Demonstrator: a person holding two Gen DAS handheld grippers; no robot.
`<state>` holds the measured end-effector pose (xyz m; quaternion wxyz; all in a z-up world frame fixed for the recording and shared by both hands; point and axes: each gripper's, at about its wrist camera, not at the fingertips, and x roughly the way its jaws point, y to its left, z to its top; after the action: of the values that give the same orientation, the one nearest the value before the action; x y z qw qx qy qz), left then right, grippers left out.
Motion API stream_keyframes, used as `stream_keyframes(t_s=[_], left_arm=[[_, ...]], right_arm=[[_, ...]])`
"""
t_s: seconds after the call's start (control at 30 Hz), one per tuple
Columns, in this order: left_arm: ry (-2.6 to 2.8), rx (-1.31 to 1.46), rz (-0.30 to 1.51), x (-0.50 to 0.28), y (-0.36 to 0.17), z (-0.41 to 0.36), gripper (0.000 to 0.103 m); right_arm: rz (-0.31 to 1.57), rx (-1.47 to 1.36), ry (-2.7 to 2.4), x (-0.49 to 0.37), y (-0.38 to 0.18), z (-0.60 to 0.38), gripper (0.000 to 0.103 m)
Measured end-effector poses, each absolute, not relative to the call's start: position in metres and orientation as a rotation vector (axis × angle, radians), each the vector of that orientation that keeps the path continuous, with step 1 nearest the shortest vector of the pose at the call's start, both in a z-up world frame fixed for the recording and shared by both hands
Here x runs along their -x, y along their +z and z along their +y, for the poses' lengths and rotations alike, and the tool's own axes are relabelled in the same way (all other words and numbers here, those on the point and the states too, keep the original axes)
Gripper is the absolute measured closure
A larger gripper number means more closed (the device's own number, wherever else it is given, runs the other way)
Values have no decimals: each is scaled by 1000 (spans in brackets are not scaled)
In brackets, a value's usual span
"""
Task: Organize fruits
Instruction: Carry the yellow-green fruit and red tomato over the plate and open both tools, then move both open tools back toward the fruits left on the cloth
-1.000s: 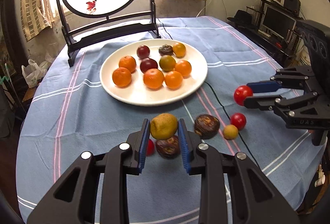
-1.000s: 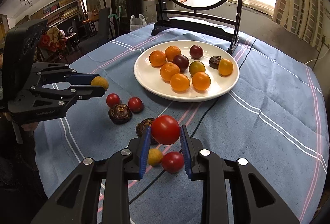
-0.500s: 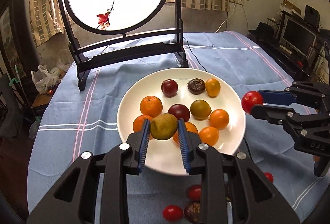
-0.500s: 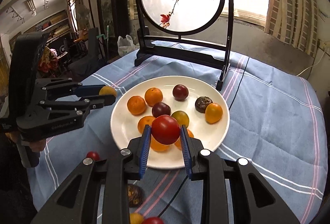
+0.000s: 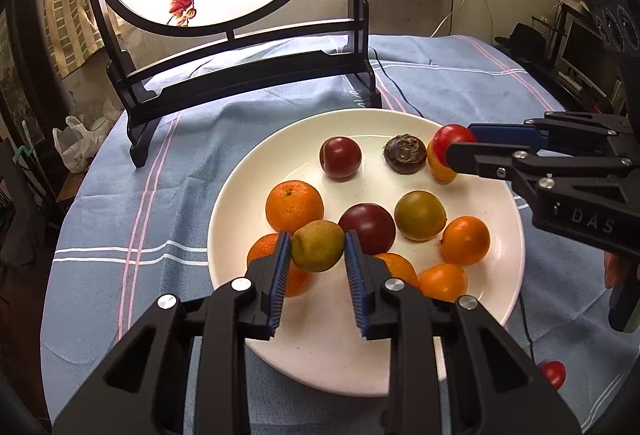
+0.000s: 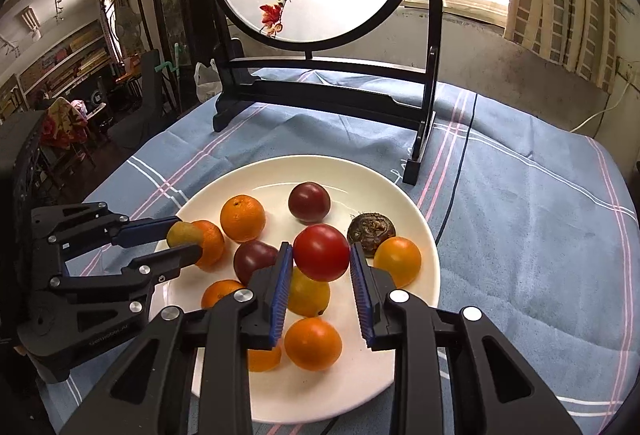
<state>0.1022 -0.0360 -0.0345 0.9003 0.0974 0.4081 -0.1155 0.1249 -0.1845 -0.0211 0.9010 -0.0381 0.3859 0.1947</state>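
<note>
A white plate [image 5: 360, 363] [image 6: 384, 187] on the blue striped cloth holds several oranges, dark plums and a brown water chestnut [image 5: 405, 153] [image 6: 371, 229]. My left gripper [image 5: 318, 259] [image 6: 185, 241] is shut on a yellow-green fruit [image 5: 317, 245] [image 6: 182, 233] and holds it above the plate's left part. My right gripper [image 6: 322, 269] [image 5: 456, 149] is shut on a red tomato [image 6: 321, 252] [image 5: 450, 141] and holds it above the plate's right part, near an orange fruit [image 6: 398, 261].
A round bird-painting screen on a black stand [image 5: 248, 75] [image 6: 324, 95] stands just behind the plate. One red tomato [image 5: 554, 374] lies on the cloth at the lower right. A black cable [image 5: 394, 85] runs across the cloth. The table edge drops off on both sides.
Both grippers have moved forward and down over the plate, each still holding its fruit. The loose fruits on the cloth have mostly dropped out of view behind them.
</note>
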Motion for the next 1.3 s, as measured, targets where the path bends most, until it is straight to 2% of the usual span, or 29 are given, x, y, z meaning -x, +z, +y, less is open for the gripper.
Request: stream_keyframes(t_s=[0.17, 0.2, 0.23, 0.27, 0.3, 0.33, 0.53, 0.7, 0.9, 1.03, 1.3], left_arm=[[-228, -205, 856, -106, -40, -36, 76], [-227, -203, 858, -107, -41, -36, 76], [-226, -201, 855, -107, -42, -36, 72], [-224, -202, 849, -107, -41, -36, 59], [-219, -206, 837, -106, -40, -36, 52], [-212, -212, 819, -103, -39, -37, 45], [-194, -219, 775, -90, -30, -35, 39], [-160, -246, 723, -65, -24, -36, 39], [-154, -239, 659, -25, -10, -39, 39], [-153, -180, 624, 6, -1, -32, 34], [-139, -141, 631, 45, 0, -28, 33]], right_arm=[[803, 87, 401, -130, -25, -179, 73], [803, 85, 402, -130, -25, -179, 70], [802, 82, 396, -129, -24, -179, 55], [788, 80, 386, -127, -22, -179, 49], [772, 81, 384, -125, -20, -180, 44], [766, 83, 389, -122, -18, -180, 44], [716, 84, 417, -91, -9, -183, 44], [675, 84, 457, -51, 0, -186, 44], [618, 155, 460, 6, 8, -179, 41], [565, 260, 320, 38, 9, -168, 34], [514, 319, 235, 81, 11, -161, 33]])
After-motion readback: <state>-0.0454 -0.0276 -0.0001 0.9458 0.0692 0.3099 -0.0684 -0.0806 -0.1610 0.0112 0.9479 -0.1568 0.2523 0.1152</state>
